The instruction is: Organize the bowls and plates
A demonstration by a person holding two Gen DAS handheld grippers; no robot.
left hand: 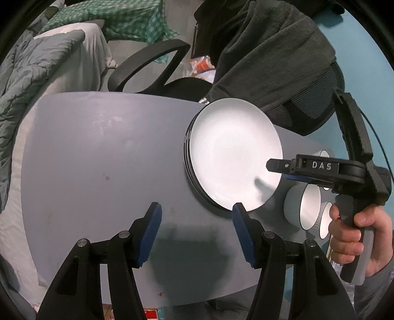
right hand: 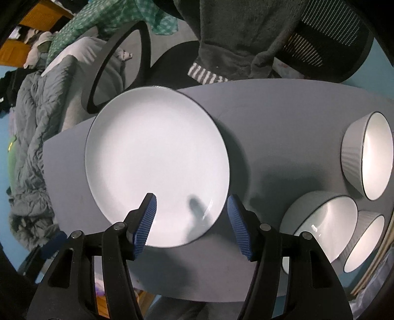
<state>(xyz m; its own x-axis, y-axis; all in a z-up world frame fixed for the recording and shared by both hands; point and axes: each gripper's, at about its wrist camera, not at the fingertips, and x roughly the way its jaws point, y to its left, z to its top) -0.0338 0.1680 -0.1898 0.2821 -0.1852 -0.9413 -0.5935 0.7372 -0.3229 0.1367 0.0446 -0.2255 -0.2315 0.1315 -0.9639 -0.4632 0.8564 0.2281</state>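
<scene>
Both tools hang empty, the right gripper spread above the near rim of the plate stack and the left gripper gaping over bare table. Plates look already piled; three bowls wait loose alongside, the nearest clipped at frame edge, the stack's count unreadable.

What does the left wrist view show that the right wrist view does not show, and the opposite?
Only the left wrist view shows a hand holding the right gripper's handle, and the dark rims of the plates under the top plate. Only the right wrist view shows a third bowl and orange furniture. Both show the stack's white top plate, the grey table, two bowls and both grippers open and empty.
</scene>
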